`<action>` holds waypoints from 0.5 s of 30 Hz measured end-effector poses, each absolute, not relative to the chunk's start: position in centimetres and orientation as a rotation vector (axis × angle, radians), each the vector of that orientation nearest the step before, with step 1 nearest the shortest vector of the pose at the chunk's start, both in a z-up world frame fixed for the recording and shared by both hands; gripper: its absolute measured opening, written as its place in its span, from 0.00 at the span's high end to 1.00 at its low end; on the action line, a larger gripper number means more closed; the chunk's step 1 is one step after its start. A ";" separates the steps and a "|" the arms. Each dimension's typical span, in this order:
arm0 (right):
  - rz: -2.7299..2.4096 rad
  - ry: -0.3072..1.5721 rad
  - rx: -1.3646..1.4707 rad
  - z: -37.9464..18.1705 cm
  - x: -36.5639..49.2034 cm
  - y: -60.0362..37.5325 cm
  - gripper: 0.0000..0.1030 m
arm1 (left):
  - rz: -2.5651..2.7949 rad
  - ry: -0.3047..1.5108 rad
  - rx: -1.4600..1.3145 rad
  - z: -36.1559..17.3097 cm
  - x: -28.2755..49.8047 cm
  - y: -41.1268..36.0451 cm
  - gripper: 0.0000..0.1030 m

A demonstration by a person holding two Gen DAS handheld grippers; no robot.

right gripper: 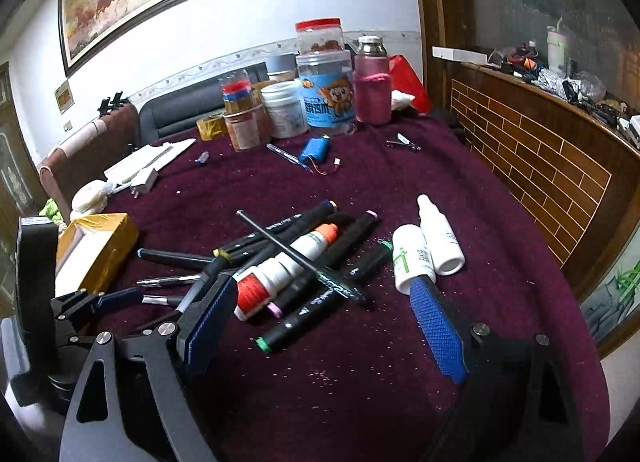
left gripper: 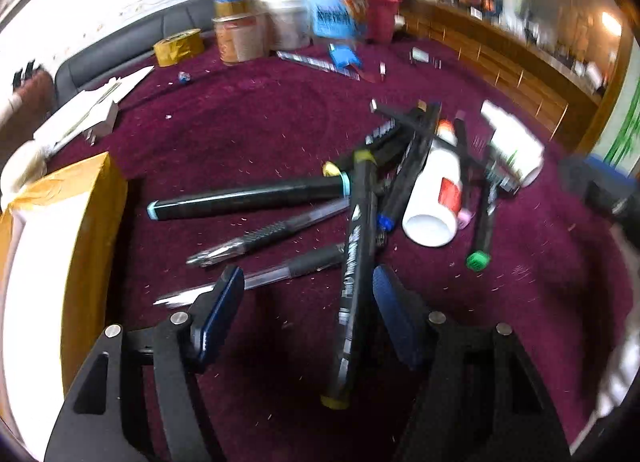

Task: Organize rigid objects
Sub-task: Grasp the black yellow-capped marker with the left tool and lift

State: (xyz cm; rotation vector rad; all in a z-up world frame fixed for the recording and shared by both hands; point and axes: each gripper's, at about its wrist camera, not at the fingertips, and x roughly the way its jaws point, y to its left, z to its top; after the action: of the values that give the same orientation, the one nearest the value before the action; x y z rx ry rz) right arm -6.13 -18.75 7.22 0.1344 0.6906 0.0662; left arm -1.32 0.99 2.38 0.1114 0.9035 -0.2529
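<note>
sorting barely begun — black marker pens point(right gripper: 296, 254), clear ballpoint pens point(left gripper: 268, 234) and white plastic bottles point(right gripper: 432, 246) lie in a crossed heap mid-way across the maroon cloth table point(right gripper: 400, 342); yellow cardboard box point(right gripper: 96, 250) beside them looks empty. left gripper point(left gripper: 308, 282) spread, yellow-capped black marker point(left gripper: 354, 262) between its jaws, not pinched. right gripper point(right gripper: 324, 290) spread wide — holding nothing.

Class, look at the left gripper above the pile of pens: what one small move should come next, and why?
Probably close the left gripper on the black marker with yellow caps. In the left wrist view that marker already runs between the open blue-padded fingers, lying on top of the pile on the maroon tablecloth, so nothing pins it. The open cardboard box sits close beside it.
</note>
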 end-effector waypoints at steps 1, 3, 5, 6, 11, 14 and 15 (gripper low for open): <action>0.065 0.696 0.133 7.0 -5.9 -18.8 0.18 | -0.246 0.901 0.125 2.3 -1.2 0.5 0.30; 0.064 0.702 0.129 6.8 -5.6 -19.0 0.18 | -0.224 0.917 0.204 1.1 -1.1 -1.1 0.33; 0.062 0.708 0.116 6.8 -5.6 -19.3 0.18 | -0.209 0.849 0.276 0.7 -1.0 -2.1 0.66; 0.061 0.711 0.109 6.7 -5.5 -19.4 0.18 | -0.219 0.848 0.258 0.7 -1.1 -1.9 0.85; 0.055 0.736 0.121 6.2 -5.1 -20.2 0.18 | -0.319 0.887 0.001 2.5 -1.7 1.7 0.92; 0.041 0.738 0.118 6.1 -4.9 -20.6 0.18 | -0.341 0.868 -0.108 3.4 -2.8 4.0 0.92; 0.036 0.738 0.113 6.1 -4.8 -20.7 0.18 | -0.349 0.859 -0.141 3.8 -3.5 4.7 0.92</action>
State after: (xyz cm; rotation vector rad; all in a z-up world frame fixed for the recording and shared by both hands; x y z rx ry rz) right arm -4.82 -20.67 6.11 0.1129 0.7384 0.0362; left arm -3.46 4.72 3.76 -0.1406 0.8591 -0.3490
